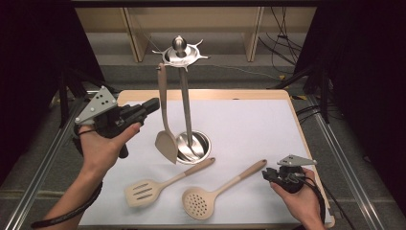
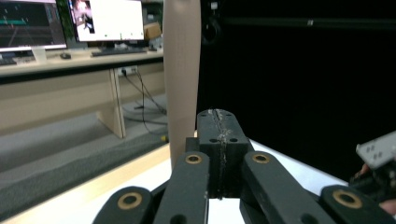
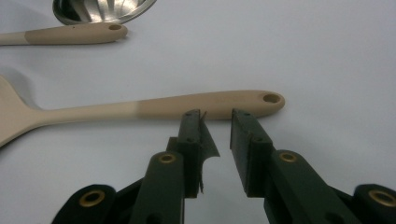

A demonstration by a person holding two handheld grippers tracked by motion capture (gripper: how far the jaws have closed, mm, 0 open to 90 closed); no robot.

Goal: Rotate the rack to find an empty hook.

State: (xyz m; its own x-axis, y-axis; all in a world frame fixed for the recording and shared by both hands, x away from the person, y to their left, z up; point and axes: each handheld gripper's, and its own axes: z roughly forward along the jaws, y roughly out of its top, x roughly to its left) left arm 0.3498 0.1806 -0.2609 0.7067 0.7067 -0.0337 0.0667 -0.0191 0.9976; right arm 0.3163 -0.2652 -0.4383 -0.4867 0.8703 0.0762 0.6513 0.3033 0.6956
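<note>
The high view looks forward and down from above the person's side onto the white mat (image 1: 239,124), taking in the whole table and the utensil stand (image 1: 184,96). The left gripper view rides low behind that gripper's own jaws, facing level across the table edge toward a desk with monitors (image 2: 70,23), very close to a hanging beige handle (image 2: 181,70). The right gripper view sits just above the mat, close to the skimmer handle (image 3: 210,105), which the high view shares (image 1: 242,176).
</note>
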